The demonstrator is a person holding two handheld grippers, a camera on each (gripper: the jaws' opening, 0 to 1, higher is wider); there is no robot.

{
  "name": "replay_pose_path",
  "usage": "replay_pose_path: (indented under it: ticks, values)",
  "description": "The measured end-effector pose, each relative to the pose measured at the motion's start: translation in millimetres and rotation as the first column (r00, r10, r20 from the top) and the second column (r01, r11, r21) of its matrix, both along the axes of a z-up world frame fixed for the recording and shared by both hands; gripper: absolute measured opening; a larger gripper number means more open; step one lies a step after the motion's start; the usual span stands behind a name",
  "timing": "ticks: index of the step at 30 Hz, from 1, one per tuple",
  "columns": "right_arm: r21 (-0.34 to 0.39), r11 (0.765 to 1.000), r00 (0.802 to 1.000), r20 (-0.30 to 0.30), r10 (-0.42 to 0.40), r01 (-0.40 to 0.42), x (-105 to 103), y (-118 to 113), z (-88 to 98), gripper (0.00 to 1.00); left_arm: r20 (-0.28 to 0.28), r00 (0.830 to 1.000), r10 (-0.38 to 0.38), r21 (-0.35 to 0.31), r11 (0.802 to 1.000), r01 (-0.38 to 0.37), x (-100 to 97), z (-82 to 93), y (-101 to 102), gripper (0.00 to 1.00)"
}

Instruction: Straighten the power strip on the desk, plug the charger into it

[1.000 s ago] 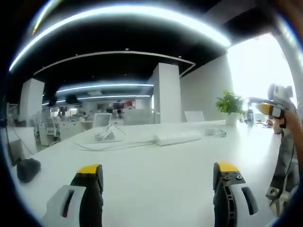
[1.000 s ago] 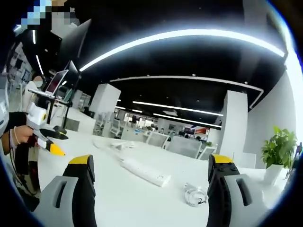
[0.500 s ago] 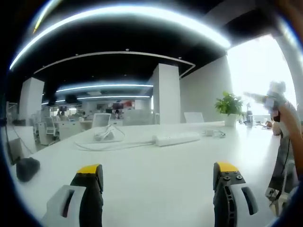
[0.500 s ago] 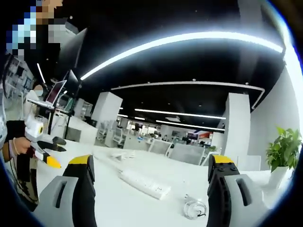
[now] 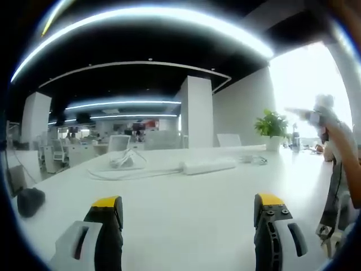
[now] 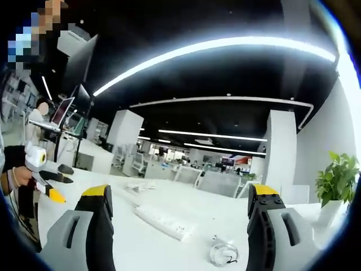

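Distance is what matters here: the power strip (image 6: 159,222) lies well ahead of both my claws, out on the open middle of the desk (image 5: 186,209), and neither claw touches it. In the right gripper view its long axis runs on a slant, the near end toward my right jaw and the far end off toward the left, so it sits askew to the desk's edges (hence the straightening, I judge).

The charger (image 6: 221,255) with its coiled lead lies just past the strip's near end, low between my right jaws, apart from the strip. In the left gripper view the strip (image 5: 207,165) sits toward the far edge, with the charger (image 5: 252,159) beyond its right end and a loose tangle of white cable (image 5: 125,160) off its left end.

My right gripper (image 6: 177,226) is spread wide and holds nothing; my left gripper (image 5: 186,223) is spread wide too, empty. I judge the right nearer to the charger and the left better placed for the strip's far end.
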State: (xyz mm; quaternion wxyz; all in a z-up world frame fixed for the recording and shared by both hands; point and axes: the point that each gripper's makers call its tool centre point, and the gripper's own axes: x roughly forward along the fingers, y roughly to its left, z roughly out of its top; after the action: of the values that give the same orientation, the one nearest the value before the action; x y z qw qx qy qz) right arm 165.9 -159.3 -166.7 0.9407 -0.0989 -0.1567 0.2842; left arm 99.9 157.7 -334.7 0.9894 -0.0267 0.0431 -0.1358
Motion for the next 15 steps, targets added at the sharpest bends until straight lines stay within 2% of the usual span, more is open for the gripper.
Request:
replay_pose_path:
  ticks: [5,15]
  values:
    - [-0.022,1.000,1.000,-0.011,-0.003,0.003,13,-3,-0.7,0.99,0.001,1.000,-0.002,0.000,1.000,0.002,0.5,0.3,0,0.99]
    - [0.005,1.000,0.999,-0.035,0.000,0.001,46,-14,-1.7,0.99,0.005,1.000,-0.001,-0.003,1.000,0.001,2.3,2.9,0,0.99]
